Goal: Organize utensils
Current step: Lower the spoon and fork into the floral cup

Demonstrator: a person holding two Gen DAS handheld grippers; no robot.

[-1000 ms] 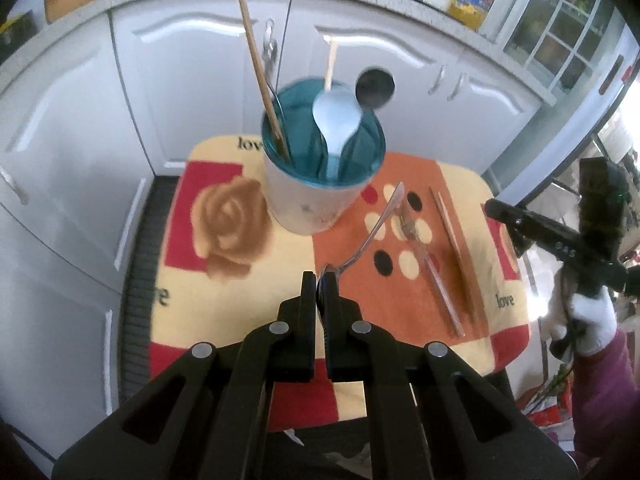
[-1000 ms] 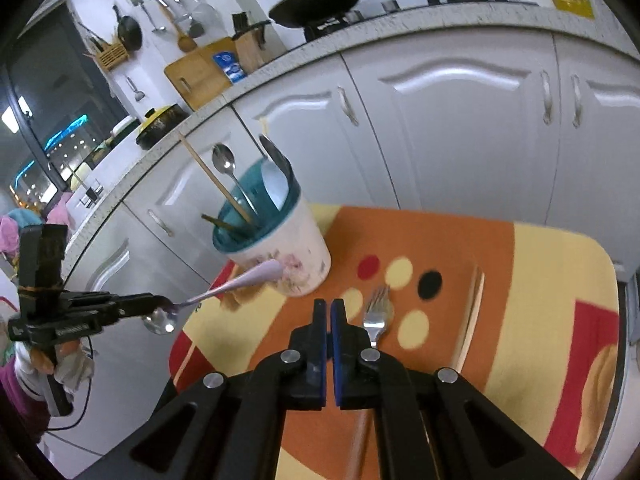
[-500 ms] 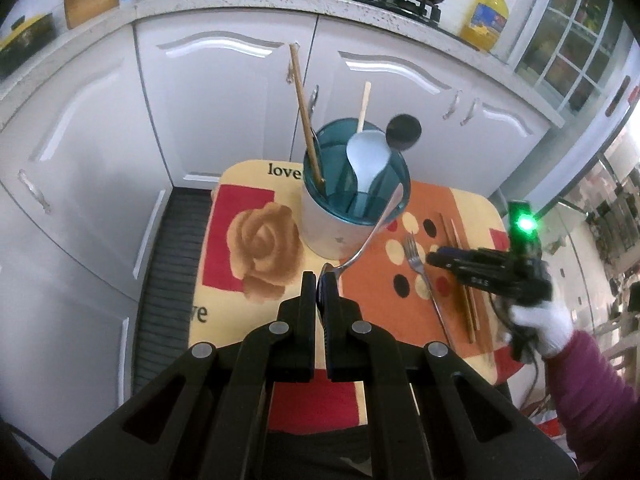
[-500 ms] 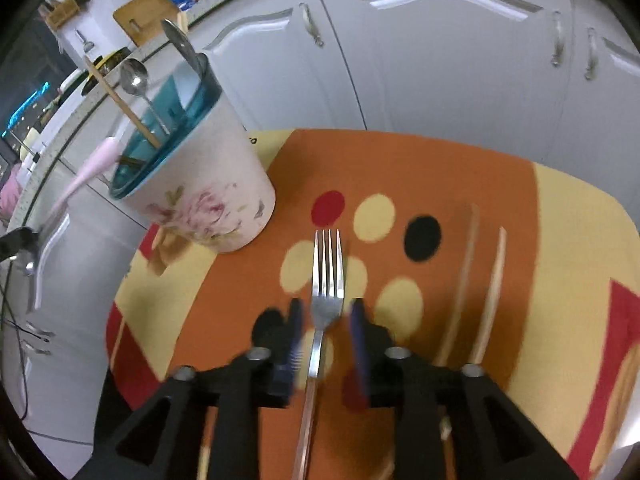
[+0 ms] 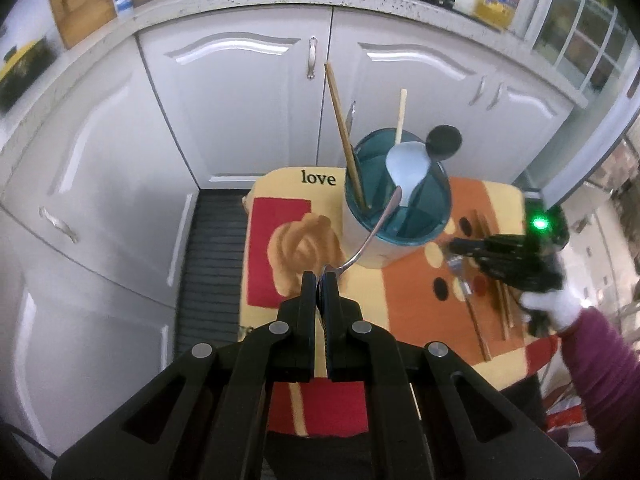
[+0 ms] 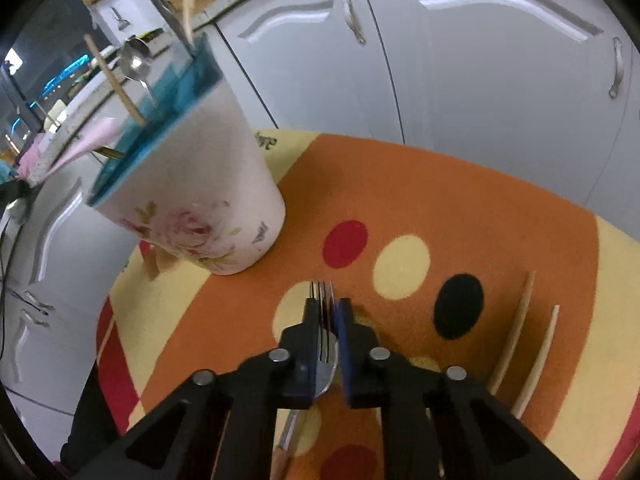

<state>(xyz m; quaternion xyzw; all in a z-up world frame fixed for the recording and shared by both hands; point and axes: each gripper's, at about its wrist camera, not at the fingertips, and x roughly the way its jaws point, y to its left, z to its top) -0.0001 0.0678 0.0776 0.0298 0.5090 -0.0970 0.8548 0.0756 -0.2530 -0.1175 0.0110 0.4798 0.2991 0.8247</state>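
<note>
On the mat, right side: the fork (image 6: 323,344) lies flat on the patterned mat (image 6: 460,208), tines toward the cup.
Fork handling: thin stiff metal, probably light and slippery; lying flush on cloth, it offers little edge to catch.
Where to hold: the neck just behind the tines looks best, so it hangs handle-down for the cup.
Right gripper (image 6: 325,320): fingers narrowly parted, straddling the fork head; whether they touch it yet is unclear.
Spoon (image 5: 374,228): metal, curved; its bowl end is pinched in the left gripper (image 5: 319,282), handle tip reaching over the cup rim.
Left gripper fingers: closed tight on the spoon.
Spoon handling: a small grip on a smooth bowl could let it pivot.
Cup (image 6: 200,200): white with a teal interior, upright, already holding chopsticks and spoons.
Chopsticks (image 6: 524,340): a pair lies on the mat, near the fork.
</note>
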